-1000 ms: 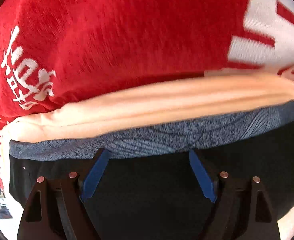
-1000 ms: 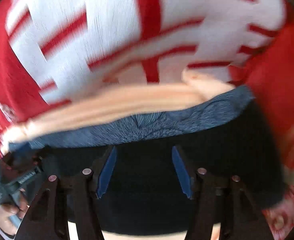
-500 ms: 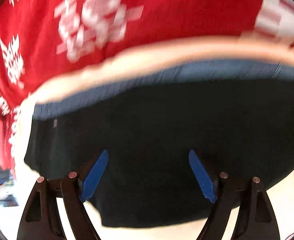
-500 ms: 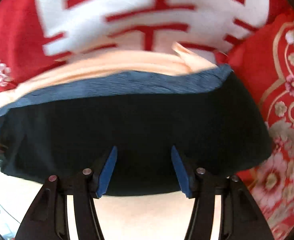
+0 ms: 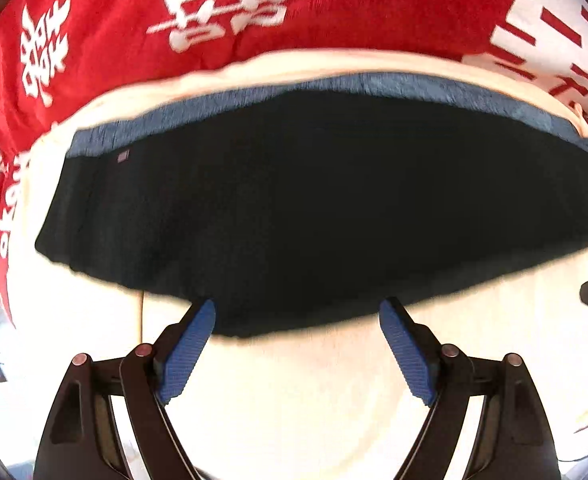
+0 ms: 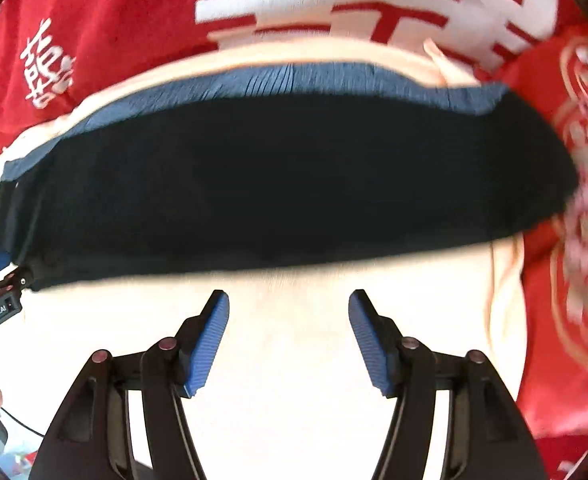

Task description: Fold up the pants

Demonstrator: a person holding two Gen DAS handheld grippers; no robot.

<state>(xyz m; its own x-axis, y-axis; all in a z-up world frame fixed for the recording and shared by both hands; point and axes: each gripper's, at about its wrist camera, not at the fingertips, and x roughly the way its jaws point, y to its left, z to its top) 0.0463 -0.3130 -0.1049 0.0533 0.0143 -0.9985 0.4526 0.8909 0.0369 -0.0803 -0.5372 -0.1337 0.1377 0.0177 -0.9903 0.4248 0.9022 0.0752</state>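
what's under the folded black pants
A blue-grey garment edge shows beneath the black pants, then a peach one, on pale cloth. Their covered parts can't be seen.

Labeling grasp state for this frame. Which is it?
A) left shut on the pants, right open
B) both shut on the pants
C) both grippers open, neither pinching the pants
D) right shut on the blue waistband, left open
C: the left gripper and right gripper both show a wide gap between their blue pads, with nothing between them; the dark pants lie flat on the pale cloth, beyond the right gripper's fingertips.
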